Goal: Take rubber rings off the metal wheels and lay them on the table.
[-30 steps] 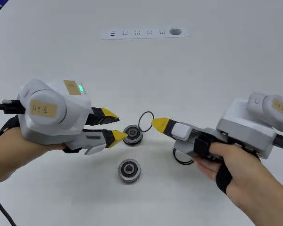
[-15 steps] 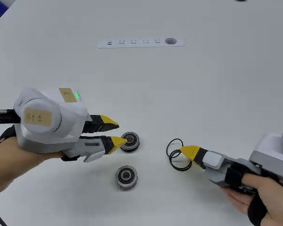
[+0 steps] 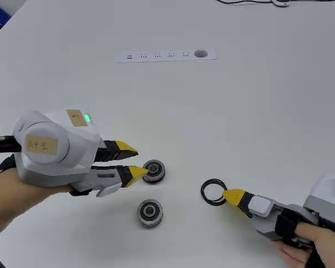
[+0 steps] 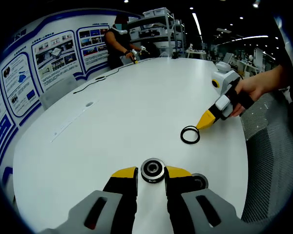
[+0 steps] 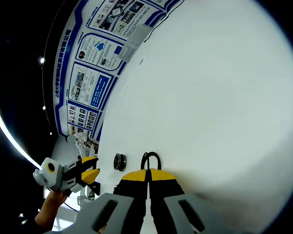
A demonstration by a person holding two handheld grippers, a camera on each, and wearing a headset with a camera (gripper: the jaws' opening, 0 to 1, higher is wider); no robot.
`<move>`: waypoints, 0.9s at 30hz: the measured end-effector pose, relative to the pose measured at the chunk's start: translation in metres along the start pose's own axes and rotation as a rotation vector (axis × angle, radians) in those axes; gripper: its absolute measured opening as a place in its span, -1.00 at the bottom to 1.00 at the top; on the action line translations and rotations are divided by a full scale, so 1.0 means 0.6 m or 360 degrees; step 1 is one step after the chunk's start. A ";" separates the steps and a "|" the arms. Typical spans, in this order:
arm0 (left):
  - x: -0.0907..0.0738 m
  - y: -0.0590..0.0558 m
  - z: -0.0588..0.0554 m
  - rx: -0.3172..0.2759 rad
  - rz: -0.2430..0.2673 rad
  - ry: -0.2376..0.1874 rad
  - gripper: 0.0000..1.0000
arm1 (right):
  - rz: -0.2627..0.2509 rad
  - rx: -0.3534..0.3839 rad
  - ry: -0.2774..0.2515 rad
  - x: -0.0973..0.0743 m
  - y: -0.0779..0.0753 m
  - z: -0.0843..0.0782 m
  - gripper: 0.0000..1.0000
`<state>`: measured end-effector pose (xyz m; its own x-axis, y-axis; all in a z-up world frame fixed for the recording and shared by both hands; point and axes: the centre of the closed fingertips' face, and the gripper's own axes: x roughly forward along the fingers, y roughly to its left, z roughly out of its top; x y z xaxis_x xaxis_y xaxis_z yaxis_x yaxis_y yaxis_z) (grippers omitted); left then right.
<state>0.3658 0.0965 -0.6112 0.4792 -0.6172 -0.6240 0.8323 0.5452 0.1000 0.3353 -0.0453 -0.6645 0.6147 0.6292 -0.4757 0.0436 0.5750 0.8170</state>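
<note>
Head view: my left gripper [image 3: 135, 161] hangs low over the white table [image 3: 257, 111] with its yellow-tipped jaws parted. A metal wheel [image 3: 153, 170] sits just ahead of them, touching or almost touching the lower tip. In the left gripper view that wheel stands between my two tips with a thin gap on either side, so the jaws are spread around it and not clamped on it. A second wheel [image 3: 149, 212] lies flat on the table, just to the right of and below that gripper's jaws.

My right gripper [image 3: 231, 195] is well apart from the left one, with its jaws pressed together; the right gripper view shows the two yellow tips meeting along one seam. The black rubber rings [image 3: 213, 191] lie overlapped on the table directly in front of its closed tip. The tip is at their rim, and I cannot tell whether it touches them.

Far beyond both grippers a white power strip [image 3: 166, 54] lies on the table.
</note>
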 end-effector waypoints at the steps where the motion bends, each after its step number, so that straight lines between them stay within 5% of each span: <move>1: 0.000 -0.001 0.001 0.0000 -0.0001 -0.0002 -0.55 | -0.0008 -0.0014 -0.0003 -0.001 -0.001 0.000 -0.96; 10: 0.004 -0.001 0.005 0.0015 -0.0011 -0.0002 -0.55 | -0.0086 -0.0104 -0.0036 -0.014 -0.009 0.009 -0.87; 15: 0.008 -0.001 0.003 0.0026 -0.0023 0.0013 -0.55 | -0.0063 -0.0142 -0.0110 -0.024 -0.004 0.028 -0.84; 18: 0.013 0.000 0.002 0.0031 -0.0032 0.0024 -0.55 | 0.0015 -0.0219 -0.0178 -0.022 0.013 0.046 -0.79; 27: 0.038 -0.004 -0.001 0.0041 -0.0078 0.0055 -0.56 | 0.0239 -0.0349 -0.0146 0.002 0.074 0.045 -0.55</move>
<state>0.3747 0.0816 -0.6261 0.4281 -0.6226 -0.6550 0.8617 0.4996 0.0883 0.3591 -0.0330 -0.6202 0.6707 0.6715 -0.3150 -0.2185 0.5847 0.7813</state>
